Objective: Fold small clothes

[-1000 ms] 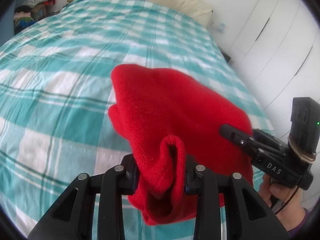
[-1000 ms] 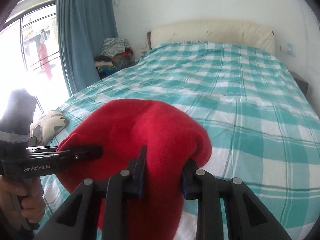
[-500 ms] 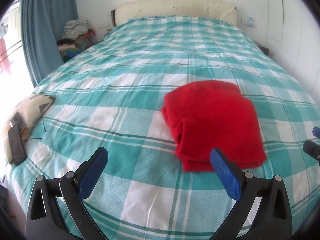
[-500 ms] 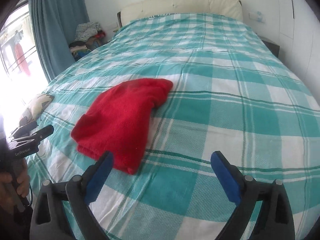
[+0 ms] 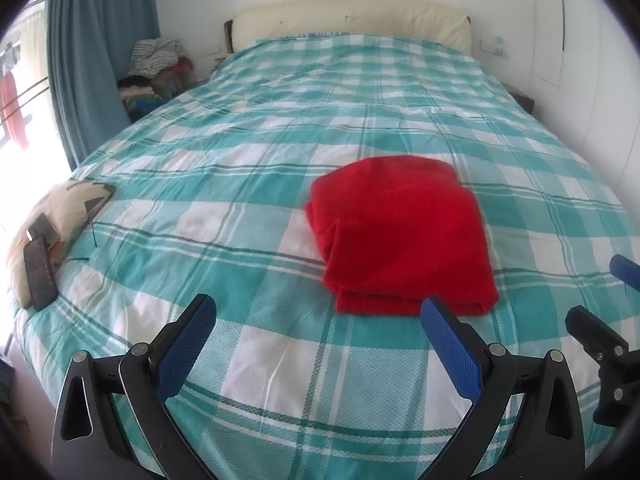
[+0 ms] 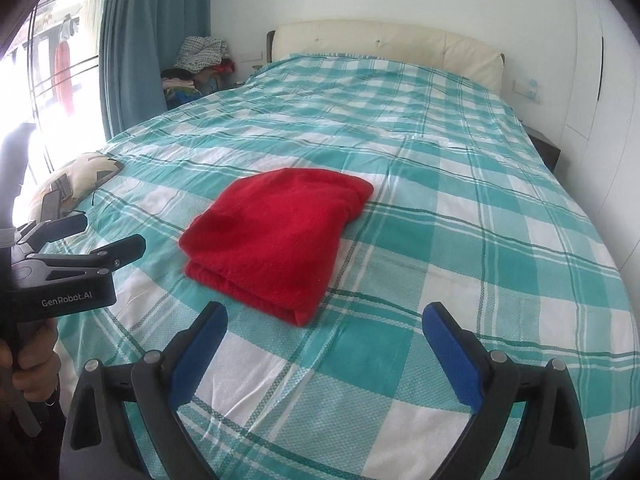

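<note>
A folded red garment [image 5: 400,232] [image 6: 276,236] lies flat on the teal checked bedspread [image 5: 240,200], near the foot of the bed. My left gripper [image 5: 318,304] hovers just short of its near edge, open, with nothing between the blue pads. My right gripper [image 6: 326,310] is also open and empty, a little back from the garment's near corner. Each gripper shows in the other's view: the right one [image 5: 600,292] at the right edge, the left one [image 6: 110,234] at the left, held by a hand [image 6: 32,364].
A patterned cushion [image 5: 60,216] with a dark phone [image 5: 38,276] on it sits at the bed's left edge. A pile of clothes [image 5: 156,64] stands by the blue curtain [image 5: 100,60]. A dark nightstand [image 5: 520,100] and white wardrobe doors are on the right.
Both grippers were shut on the red garment, holding it up. They let go, and it now lies folded on the bed. Both have opened wide and drawn back from it.
</note>
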`<action>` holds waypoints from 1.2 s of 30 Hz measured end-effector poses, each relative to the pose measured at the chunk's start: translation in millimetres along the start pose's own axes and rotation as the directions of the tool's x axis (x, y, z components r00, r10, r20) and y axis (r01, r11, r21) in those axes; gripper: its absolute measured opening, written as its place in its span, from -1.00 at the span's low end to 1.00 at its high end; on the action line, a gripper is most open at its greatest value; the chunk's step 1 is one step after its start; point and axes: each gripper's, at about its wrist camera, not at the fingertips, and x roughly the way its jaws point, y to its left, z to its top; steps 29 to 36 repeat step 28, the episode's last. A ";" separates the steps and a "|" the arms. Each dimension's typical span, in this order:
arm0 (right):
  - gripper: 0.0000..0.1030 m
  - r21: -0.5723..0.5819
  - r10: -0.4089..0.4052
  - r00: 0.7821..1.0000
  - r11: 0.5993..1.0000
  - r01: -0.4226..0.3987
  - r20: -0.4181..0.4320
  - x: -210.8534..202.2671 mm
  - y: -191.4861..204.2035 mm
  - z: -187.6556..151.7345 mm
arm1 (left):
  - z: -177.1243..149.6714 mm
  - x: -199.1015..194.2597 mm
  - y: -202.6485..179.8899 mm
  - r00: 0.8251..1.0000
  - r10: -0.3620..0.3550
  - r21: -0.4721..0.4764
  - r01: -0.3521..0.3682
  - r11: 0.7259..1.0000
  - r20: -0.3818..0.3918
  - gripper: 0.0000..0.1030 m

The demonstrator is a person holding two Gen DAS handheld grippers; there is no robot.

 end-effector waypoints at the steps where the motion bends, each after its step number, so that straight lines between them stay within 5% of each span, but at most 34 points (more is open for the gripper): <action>1: 0.89 -0.003 -0.002 1.000 1.000 0.002 -0.002 0.7 0.4 -0.6 | -0.3 0.3 -1.2 1.000 0.001 0.005 -0.001 1.000 0.001 0.99; 36: 0.89 0.071 -0.024 1.000 0.997 0.024 0.011 -0.7 -7.5 -1.2 | -5.1 -6.2 -16.9 0.999 0.006 0.037 -0.007 0.999 0.047 0.99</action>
